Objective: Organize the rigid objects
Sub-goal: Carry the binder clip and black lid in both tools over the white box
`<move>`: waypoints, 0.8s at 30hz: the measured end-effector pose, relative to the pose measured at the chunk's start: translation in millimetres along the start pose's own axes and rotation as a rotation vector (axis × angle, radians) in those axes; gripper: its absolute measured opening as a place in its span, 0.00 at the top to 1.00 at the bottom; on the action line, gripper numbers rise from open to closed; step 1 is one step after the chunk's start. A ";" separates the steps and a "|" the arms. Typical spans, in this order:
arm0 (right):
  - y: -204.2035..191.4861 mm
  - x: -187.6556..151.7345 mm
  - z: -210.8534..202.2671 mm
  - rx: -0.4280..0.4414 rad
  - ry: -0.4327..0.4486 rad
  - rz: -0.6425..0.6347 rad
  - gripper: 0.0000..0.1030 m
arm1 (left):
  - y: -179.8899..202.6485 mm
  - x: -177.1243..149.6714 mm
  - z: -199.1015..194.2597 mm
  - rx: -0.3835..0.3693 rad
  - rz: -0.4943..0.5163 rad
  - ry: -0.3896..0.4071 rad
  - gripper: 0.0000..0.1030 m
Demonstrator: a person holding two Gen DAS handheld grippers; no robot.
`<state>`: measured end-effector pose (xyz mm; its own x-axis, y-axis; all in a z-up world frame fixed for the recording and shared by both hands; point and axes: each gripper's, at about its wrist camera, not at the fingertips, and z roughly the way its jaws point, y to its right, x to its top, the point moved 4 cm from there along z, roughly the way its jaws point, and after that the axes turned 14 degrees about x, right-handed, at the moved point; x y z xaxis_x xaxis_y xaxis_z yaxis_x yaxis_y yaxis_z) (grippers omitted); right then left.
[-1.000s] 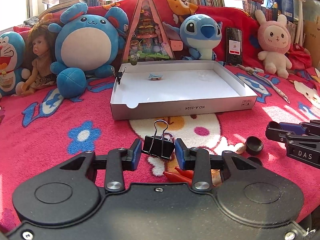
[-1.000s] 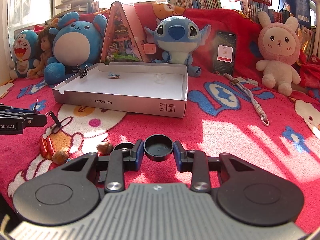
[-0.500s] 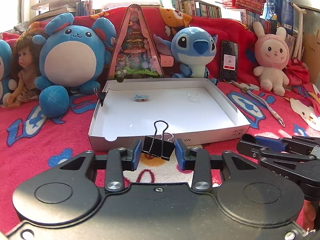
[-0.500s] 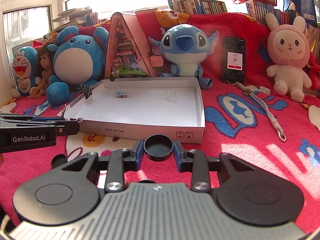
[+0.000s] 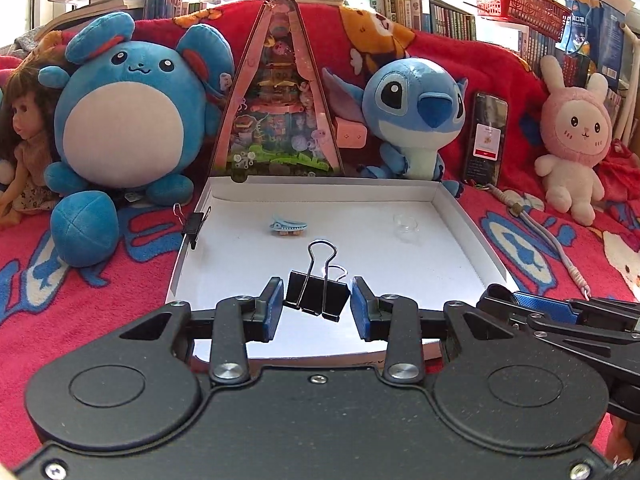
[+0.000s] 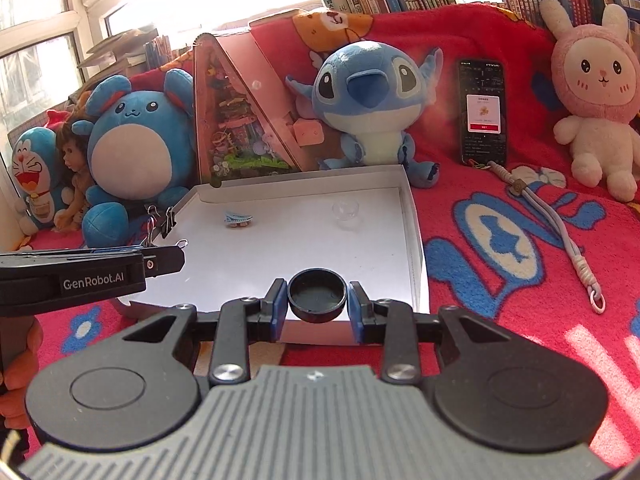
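A red blanket (image 6: 500, 280) is spread under everything, and plush toys (image 5: 120, 120) are ranged along its twelve o'clock edge. At the centre a shallow white box (image 5: 452, 216) is laid open, evidently as the collecting tray. Inside it, a blue hair clip (image 5: 288, 227) is seen toward twelve o'clock and a clear cup (image 5: 405, 224) toward one o'clock; a small binder clip (image 5: 194, 226) is pinched on the rim at ten o'clock. The left gripper (image 5: 316, 306) is closed on a black binder clip (image 5: 316, 298), carried above the box's six o'clock edge, apparently for release inside. The right gripper (image 6: 318, 304) is likewise closed on a black cap (image 6: 317, 295), held mouth-up above the same near edge.
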<state>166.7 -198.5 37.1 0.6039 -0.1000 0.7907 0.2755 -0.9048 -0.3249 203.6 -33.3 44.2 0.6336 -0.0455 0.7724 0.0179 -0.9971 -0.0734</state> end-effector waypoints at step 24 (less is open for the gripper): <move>43.6 38.3 101.9 -0.072 -0.079 0.098 0.64 | 14.9 22.1 96.3 0.105 0.016 -0.068 0.66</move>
<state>278.1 -199.6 0.4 0.6828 -0.1587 0.7132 0.1600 -0.9199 -0.3579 292.4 -43.4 -0.6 0.6854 -0.0533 0.7262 0.0863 -0.9843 -0.1537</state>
